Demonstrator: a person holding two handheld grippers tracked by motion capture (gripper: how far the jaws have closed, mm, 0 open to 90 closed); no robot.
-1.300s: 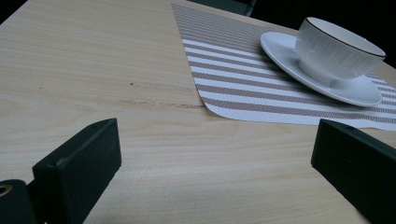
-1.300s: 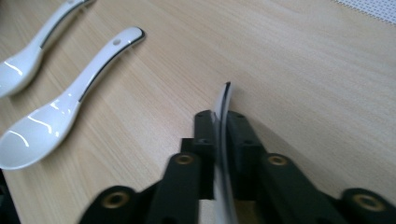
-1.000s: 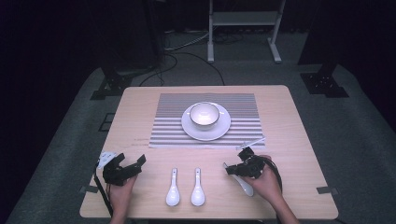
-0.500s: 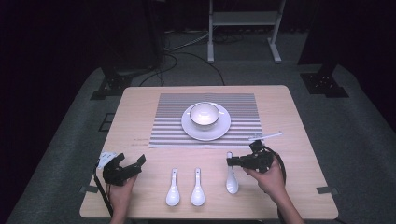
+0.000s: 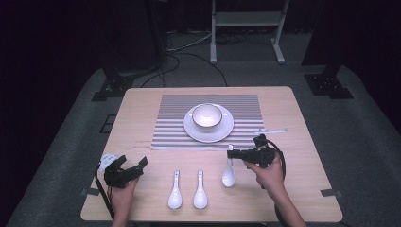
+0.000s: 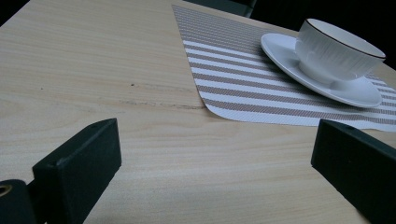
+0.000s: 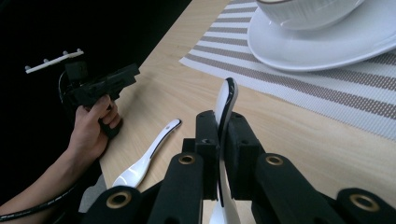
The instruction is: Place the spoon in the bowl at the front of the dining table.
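The right gripper (image 5: 236,154) is pinching its jaws shut on the handle of a white spoon (image 5: 229,171). In the right gripper view the spoon (image 7: 224,122) is standing on edge between the two black pads, its handle tip sticking out past them and pointing toward the striped placemat (image 7: 299,77), while its bowl end is hanging back below the jaws. From the high view the spoon's long axis is running roughly from the person toward the placemat (image 5: 170,137), with the handle tip just short of the mat's near edge and the bowl end nearer the person. The white plate (image 5: 191,128) with the bowl (image 5: 206,116) on it is lying ahead and a little to the left of those jaws, so the right hand is judged to be the nearer one for any move toward it.

The left gripper (image 5: 133,166) is sitting well apart near the table's (image 5: 283,109) left front corner, its jaws standing wide open with nothing between them. Two more spoons (image 5: 174,191) (image 5: 200,190) are lying side by side between the two hands, handles pointing away from the person.
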